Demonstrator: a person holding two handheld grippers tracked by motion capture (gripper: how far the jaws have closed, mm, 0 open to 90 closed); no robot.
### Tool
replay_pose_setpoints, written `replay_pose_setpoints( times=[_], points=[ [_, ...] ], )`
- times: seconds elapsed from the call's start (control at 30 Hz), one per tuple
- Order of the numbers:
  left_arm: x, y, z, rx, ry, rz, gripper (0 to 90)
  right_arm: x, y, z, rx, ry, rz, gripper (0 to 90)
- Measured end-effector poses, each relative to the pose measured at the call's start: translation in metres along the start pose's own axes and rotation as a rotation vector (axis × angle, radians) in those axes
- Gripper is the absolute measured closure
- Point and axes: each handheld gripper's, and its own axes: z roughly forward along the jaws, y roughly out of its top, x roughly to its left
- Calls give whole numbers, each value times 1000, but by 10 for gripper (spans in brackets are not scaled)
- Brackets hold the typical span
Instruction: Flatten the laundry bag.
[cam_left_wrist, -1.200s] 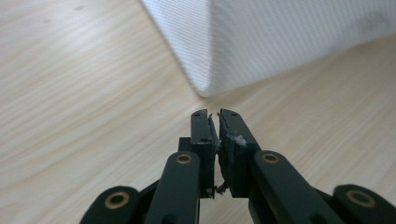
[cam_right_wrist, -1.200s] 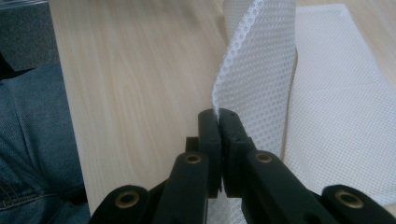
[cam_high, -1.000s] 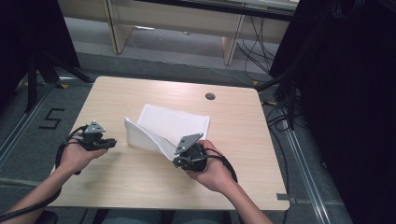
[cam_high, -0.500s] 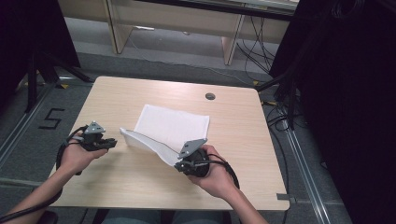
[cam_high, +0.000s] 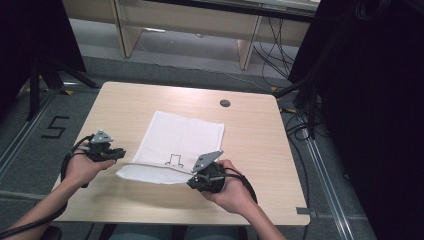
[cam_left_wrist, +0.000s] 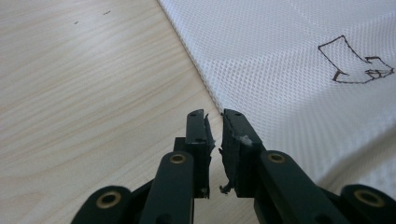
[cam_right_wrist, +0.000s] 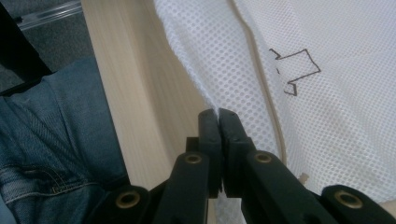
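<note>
— What's in front of you, biggest thing first?

— The table, pale wood, with a small dark round plug near its far edge. On it lies my white mesh cloth, spread flat over the middle, with a black outline drawn near its near side. The near edge of the cloth is doubled over into a long fold that runs across in front of me.

— Where are your hands?

— Both at the near side. My left hand sits at the cloth's left, and my right hand at the right end of that fold.

— And the left gripper?

— My left gripper has its jaws a narrow slit apart, and they have just been opening. Nothing is between them; the tips rest just beside the cloth's left hem, over bare wood.

— The right one?

— My right gripper is clamped on the cloth, the jaws pressed together with the mesh edge pinched at their tips. Beyond the table's edge in that gripper view I see my jeans.
</note>
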Motion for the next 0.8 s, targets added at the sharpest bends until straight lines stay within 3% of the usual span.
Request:
replay_pose_setpoints(
  times=[0.07,0.1,0.17,0.23,0.27,0.37,0.43,0.5,0.57,0.6,0.63,0.67,0.8],
  points=[
    [2,1,-2,21,-7,23,801,1,-1,1,16,5,5,898],
    [0,0,0,0,-8,2,800,1,-2,2,26,9,-3,898],
    [0,0,0,2,-10,4,799,2,-3,3,26,7,1,898],
    [2,1,-2,35,-4,48,797,2,-4,2,34,7,-3,898],
    [0,0,-1,16,-5,24,794,1,-5,2,36,6,-3,898],
    [1,1,-2,33,-9,53,789,3,-7,3,50,10,18,897],
    [-1,1,-1,25,-12,40,787,1,-8,4,46,8,-12,897],
    [-1,1,-1,35,-16,49,784,0,-10,4,62,11,1,896],
    [-5,1,1,8,-18,23,778,0,-12,6,65,8,0,895],
    [-4,1,-1,36,-17,52,775,0,-13,6,68,7,1,894],
    [-4,1,-1,33,-21,60,772,0,-15,6,73,8,11,894],
    [-4,2,-1,30,-25,57,769,-2,-15,6,73,9,-11,894],
    [-7,2,0,36,-29,67,764,-4,-20,8,77,11,3,893]
  ],
)
